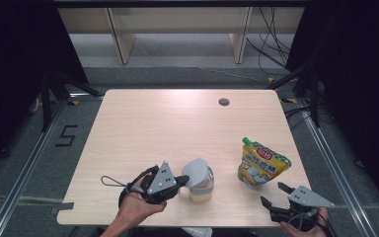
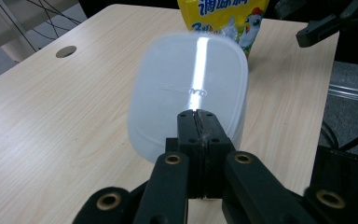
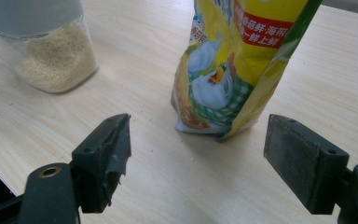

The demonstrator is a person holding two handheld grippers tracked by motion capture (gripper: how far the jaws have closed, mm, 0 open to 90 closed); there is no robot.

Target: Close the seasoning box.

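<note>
A clear jar (image 1: 201, 189) of pale granules (image 3: 53, 63) stands near the table's front edge. Its white lid (image 1: 196, 171) tilts up on the jar's left side, and my left gripper (image 1: 183, 180) is shut on the lid's rim. In the left gripper view the jaws (image 2: 196, 114) pinch the near edge of the lid (image 2: 191, 79). A yellow stand-up pouch (image 1: 261, 163) with a green cap stands to the right of the jar. My right gripper (image 1: 272, 193) is open just in front of the pouch (image 3: 233, 70), its jaws (image 3: 198, 135) spread wide with nothing between them.
The light wooden table (image 1: 168, 123) has a round cable hole (image 1: 223, 102) at the back right. Beyond the table are grey floor, cables and shelf legs. Both grippers sit close to the front edge.
</note>
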